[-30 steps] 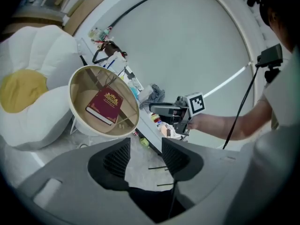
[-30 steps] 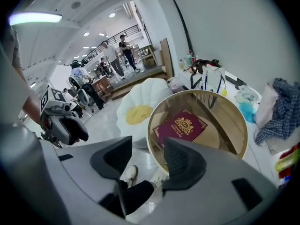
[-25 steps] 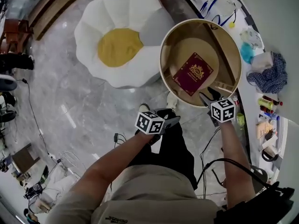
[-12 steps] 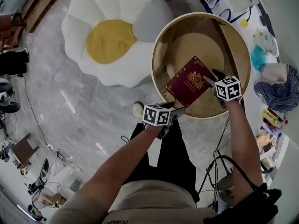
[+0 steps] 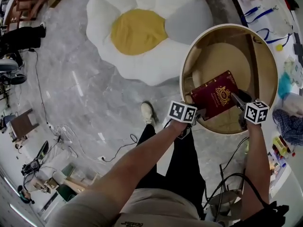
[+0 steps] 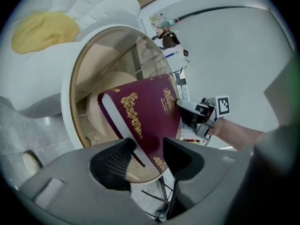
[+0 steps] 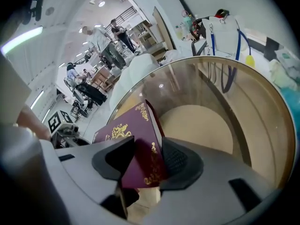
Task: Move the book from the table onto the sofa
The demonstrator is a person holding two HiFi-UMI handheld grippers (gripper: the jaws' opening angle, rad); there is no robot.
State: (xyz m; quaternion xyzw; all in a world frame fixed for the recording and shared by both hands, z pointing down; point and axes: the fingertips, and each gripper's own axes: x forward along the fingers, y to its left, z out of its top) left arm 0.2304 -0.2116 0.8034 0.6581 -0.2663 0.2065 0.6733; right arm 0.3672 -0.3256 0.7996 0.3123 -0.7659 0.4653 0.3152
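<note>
Grey marble floor point(image 5: 80, 79) fills most of the head view, with loose cables point(image 5: 118, 148) trailing over it and a cluttered white bench point(image 5: 265, 4) along the right edge. One daisy-shaped sofa point(image 5: 138, 32), white petals round a yellow middle, sits at the top, just beside one round glass table point(image 5: 183, 79) with a gold rim. A shoe point(image 5: 148, 112) shows on the floor below the sofa.

One burgundy book point(image 5: 217, 94) with gold print is on the near part of the table, well apart from the sofa cushion.

Two bare forearms reach forward and down, one to each side of the book, so the two grippers face each other across it. The left gripper point(image 5: 201, 113) is at the book's near left corner; its jaws are closing with the corner between them, one pad point(image 6: 117, 163) not yet touching the cover. The right gripper point(image 5: 239, 99) is at the opposite edge, jaws closing, and its pads point(image 7: 176, 161) bear on both covers.
</note>
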